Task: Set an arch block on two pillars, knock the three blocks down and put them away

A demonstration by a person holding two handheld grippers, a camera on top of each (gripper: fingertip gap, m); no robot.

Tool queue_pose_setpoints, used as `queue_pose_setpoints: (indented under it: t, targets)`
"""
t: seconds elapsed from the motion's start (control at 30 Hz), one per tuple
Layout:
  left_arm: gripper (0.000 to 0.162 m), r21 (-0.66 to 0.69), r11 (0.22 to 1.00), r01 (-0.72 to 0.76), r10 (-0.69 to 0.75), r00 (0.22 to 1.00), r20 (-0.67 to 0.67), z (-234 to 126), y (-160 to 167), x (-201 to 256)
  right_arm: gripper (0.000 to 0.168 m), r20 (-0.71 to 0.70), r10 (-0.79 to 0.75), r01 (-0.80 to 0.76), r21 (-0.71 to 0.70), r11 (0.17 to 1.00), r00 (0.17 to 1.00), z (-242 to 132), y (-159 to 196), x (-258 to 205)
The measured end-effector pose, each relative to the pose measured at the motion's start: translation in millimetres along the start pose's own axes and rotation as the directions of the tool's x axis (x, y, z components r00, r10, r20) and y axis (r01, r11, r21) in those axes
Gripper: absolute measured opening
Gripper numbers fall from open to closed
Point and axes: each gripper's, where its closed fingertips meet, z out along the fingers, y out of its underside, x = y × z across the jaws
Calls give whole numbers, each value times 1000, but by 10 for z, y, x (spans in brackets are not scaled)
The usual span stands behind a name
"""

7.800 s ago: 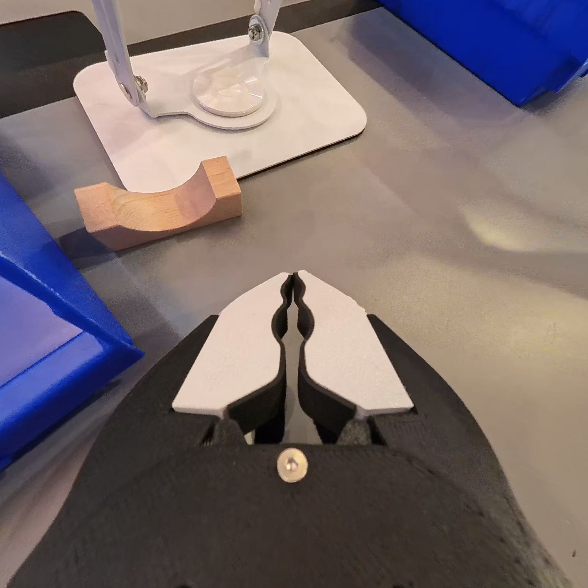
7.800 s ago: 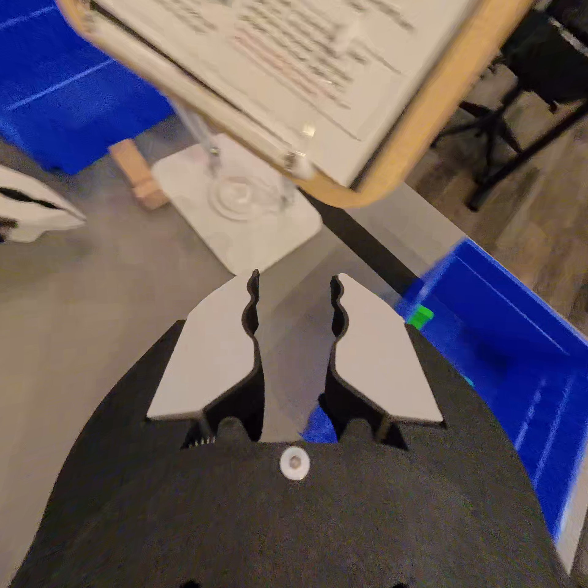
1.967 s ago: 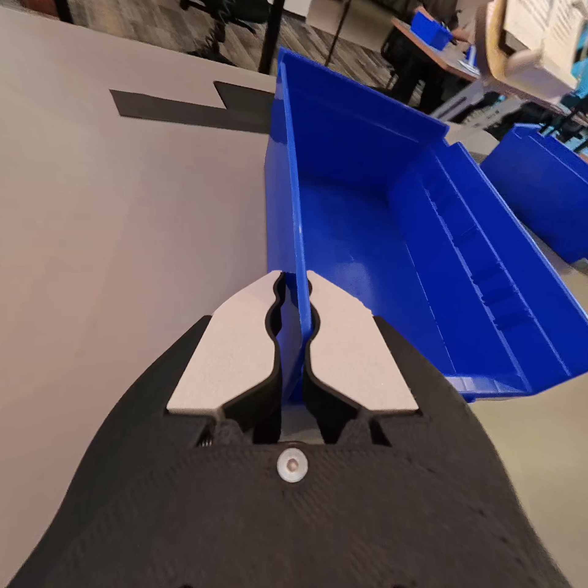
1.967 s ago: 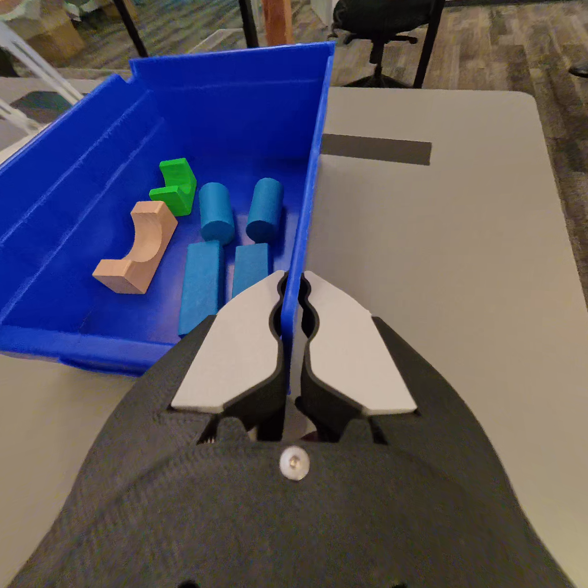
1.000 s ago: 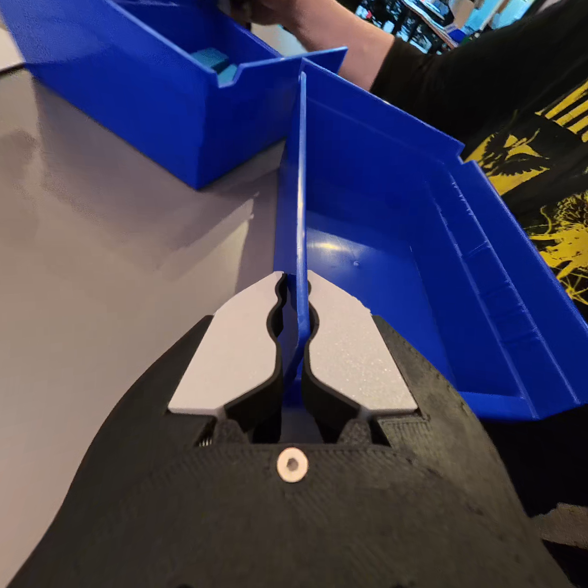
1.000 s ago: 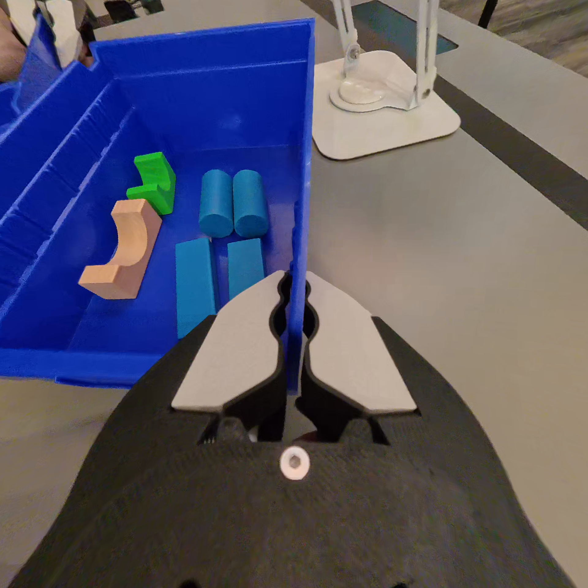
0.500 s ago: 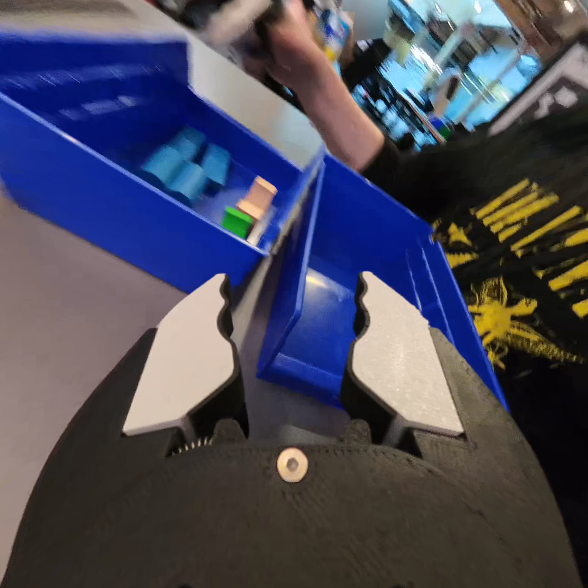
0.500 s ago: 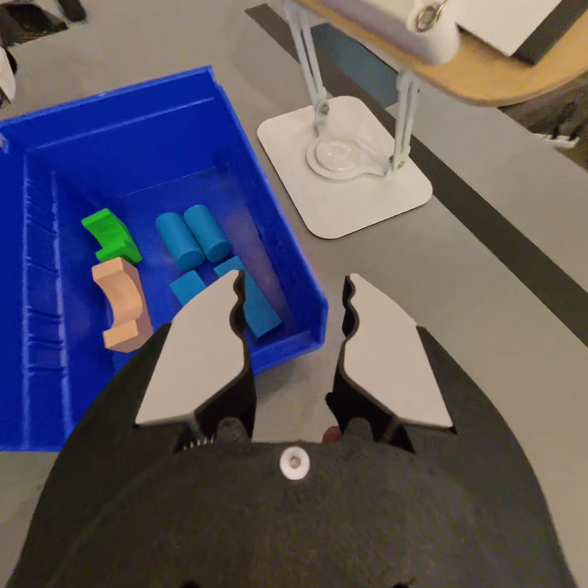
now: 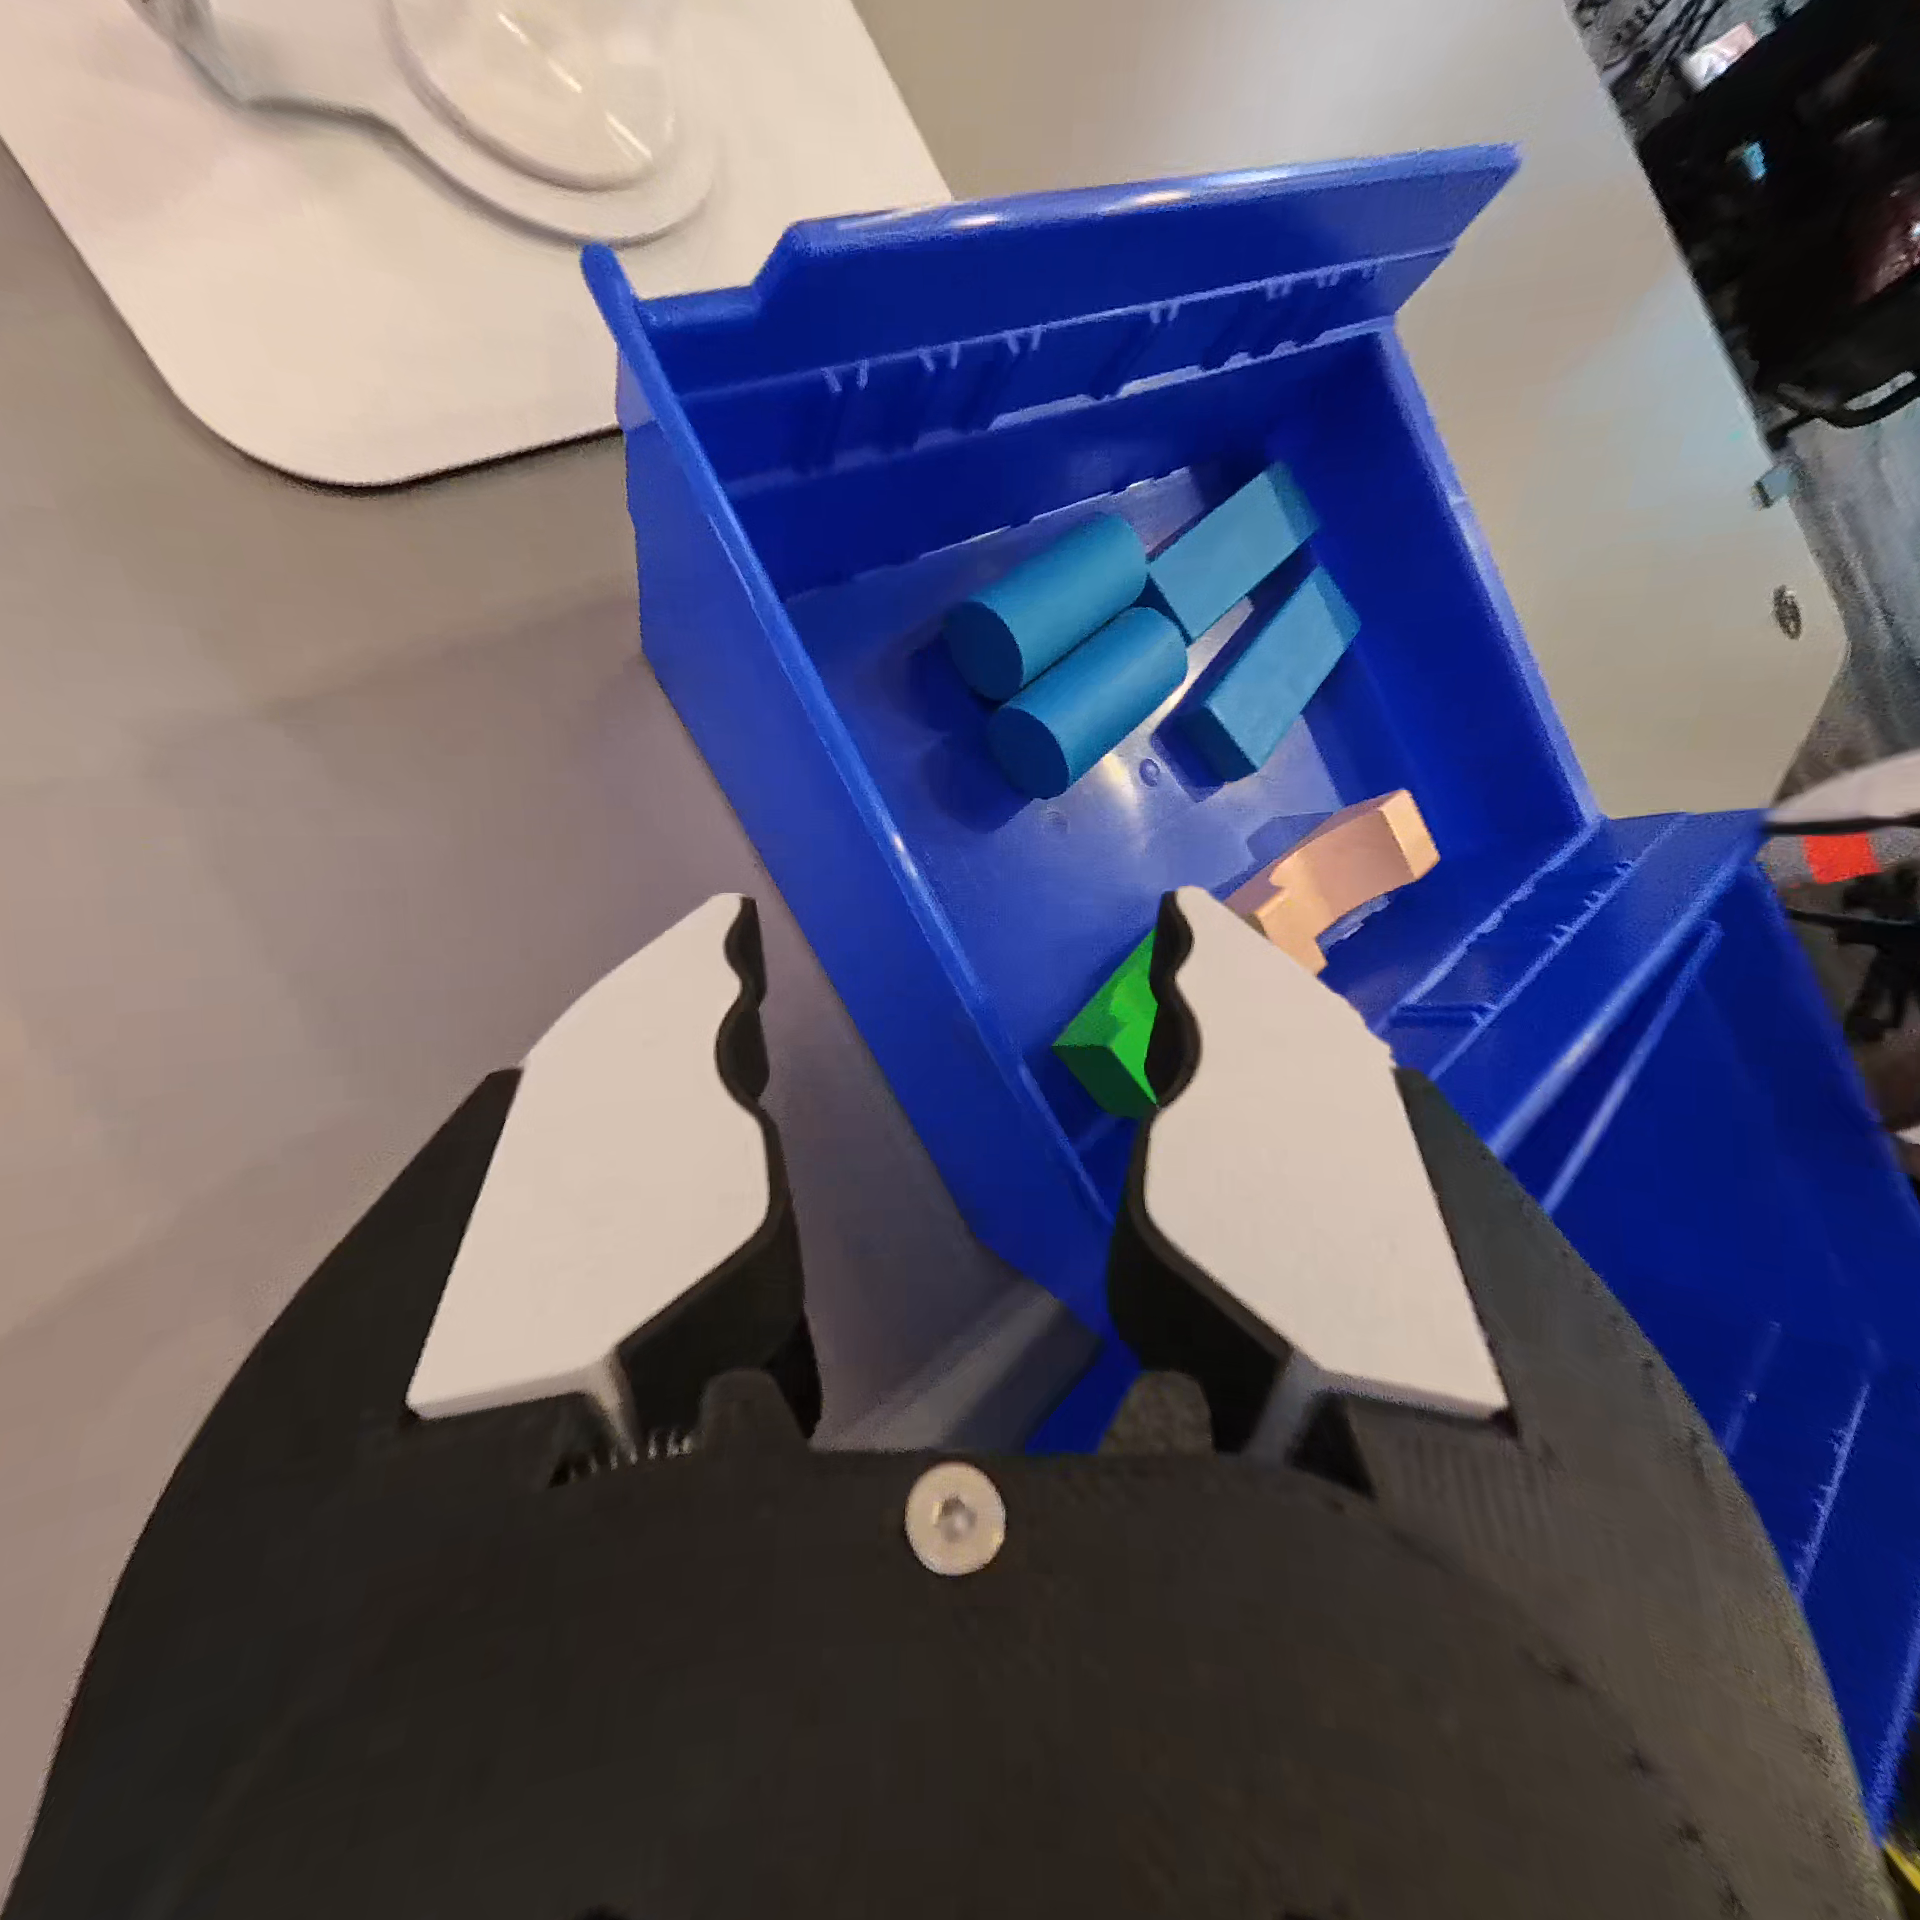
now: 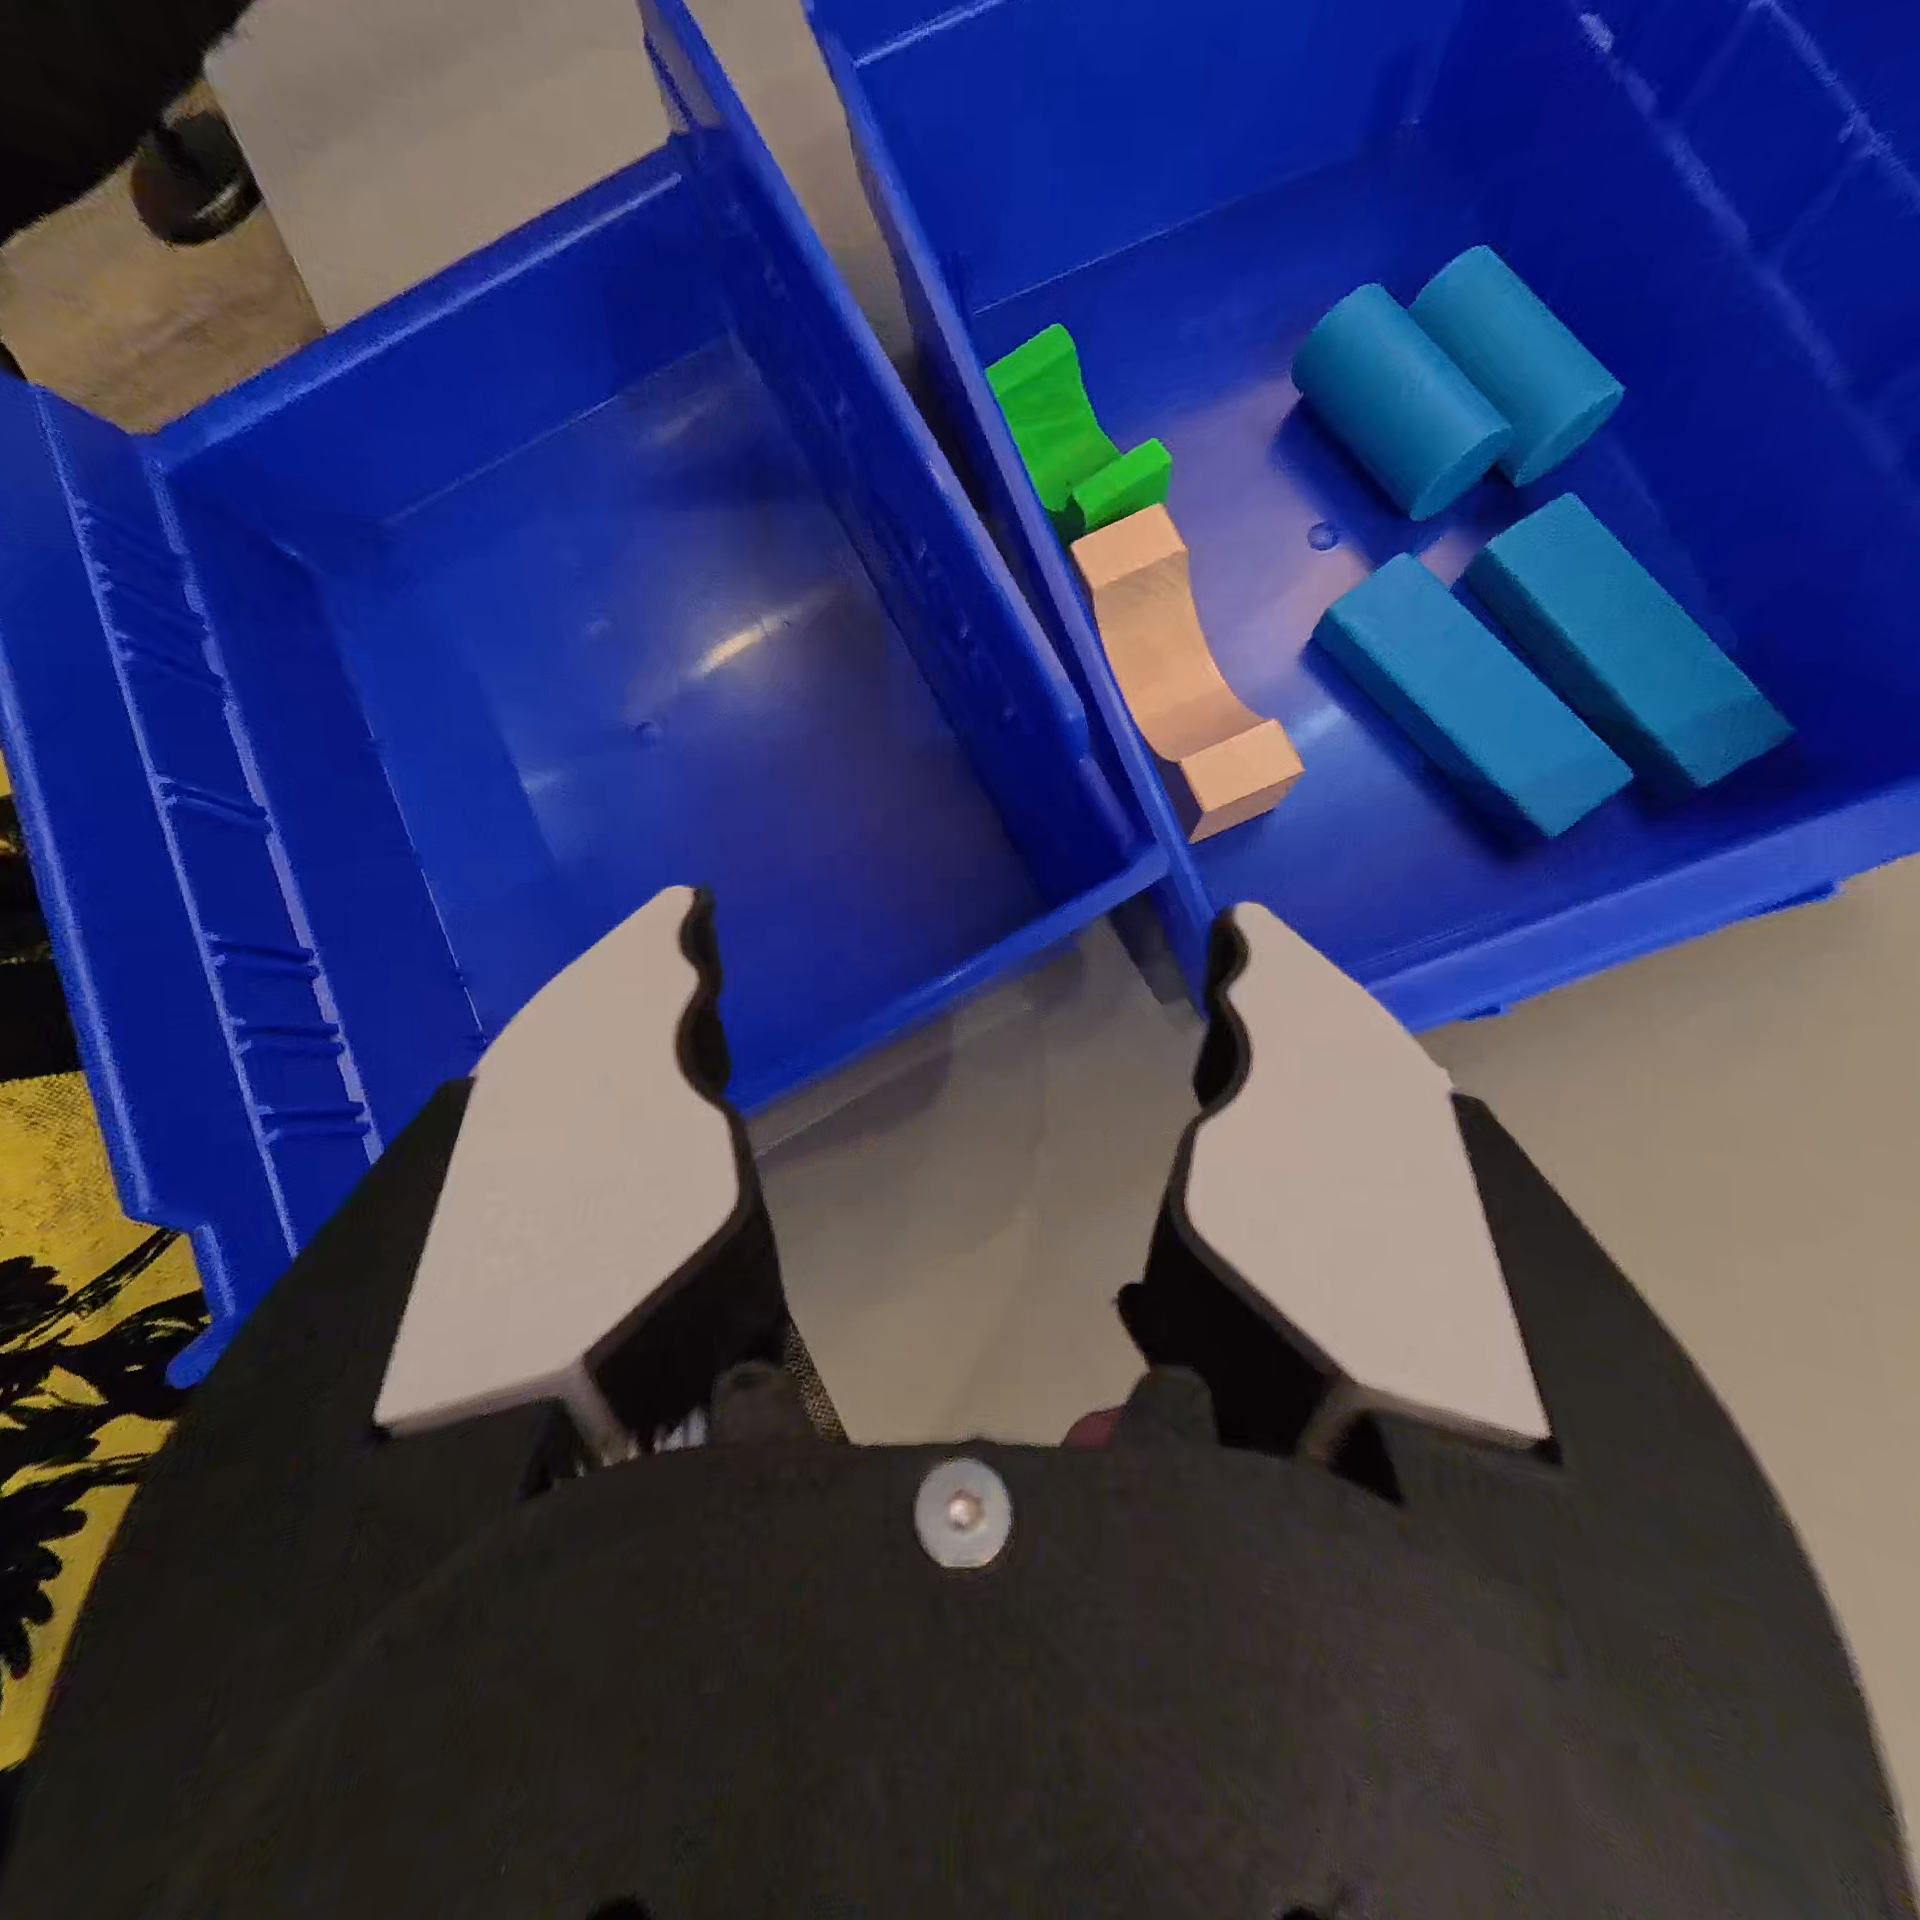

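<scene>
1. Grey surface [image 10: 1662,1195] underneath, two blue bins side by side on it.
2. Right tool [image 10: 961,956] hangs over the near edge of both bins, fingers wide apart, nothing between them.
3. Just past its tips, the empty bin [image 10: 260,935] and the filled bin [image 10: 1507,935] meet wall to wall.
4. Left tool [image 9: 956,914] is spread wide too, gripping nothing, straddling the filled bin's [image 9: 727,644] near wall.
5. Inside the filled bin, against the wall shared with the empty bin, lies the wooden arch block [image 10: 1174,665] on its side.
6. Green arch block [image 10: 1070,436] lies touching the wooden one's far end, along that same wall.
7. Two blue cylinders [image 10: 1455,384] lie side by side, touching, across the filled bin's floor from the arches.
8. Two blue rectangular pillars [image 10: 1538,675] lie flat beside each other, nearer the filled bin's front wall.
9. Beyond the filled bin, a white stand base [image 9: 364,260] rests on the surface.
</scene>
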Motion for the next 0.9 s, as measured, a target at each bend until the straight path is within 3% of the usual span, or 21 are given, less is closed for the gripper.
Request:
queue_pose_setpoints:
  t: [0.03,0.1,0.2,0.43,0.53,0.73,0.9]
  targets:
    - [68,-20,1000,-7,8,1000,22,50,26,-25,81,-25,8,-8,-15,1000,1000,-27,20,30]
    - [71,-58,998,-12,15,999,46,126,74,-46,81,-74,18,-22,-54,998,997,-67,87,79]
    - [47,-92,996,-23,28,998,53,211,128,-37,87,-83,18,-27,-104,994,996,-39,169,17]
    - [33,-117,991,-65,83,985,153,196,92,-157,53,82,92,-77,-174,982,992,155,363,-216]
    - [29,-153,986,-73,107,969,222,125,119,-277,36,102,68,-47,-194,980,993,213,337,-223]
    - [21,-183,982,-33,92,941,325,-109,217,-590,21,124,14,19,-261,965,992,219,314,-81]
    - [12,-216,976,0,95,898,430,-434,338,-999,17,42,-40,52,-327,944,998,101,403,228]
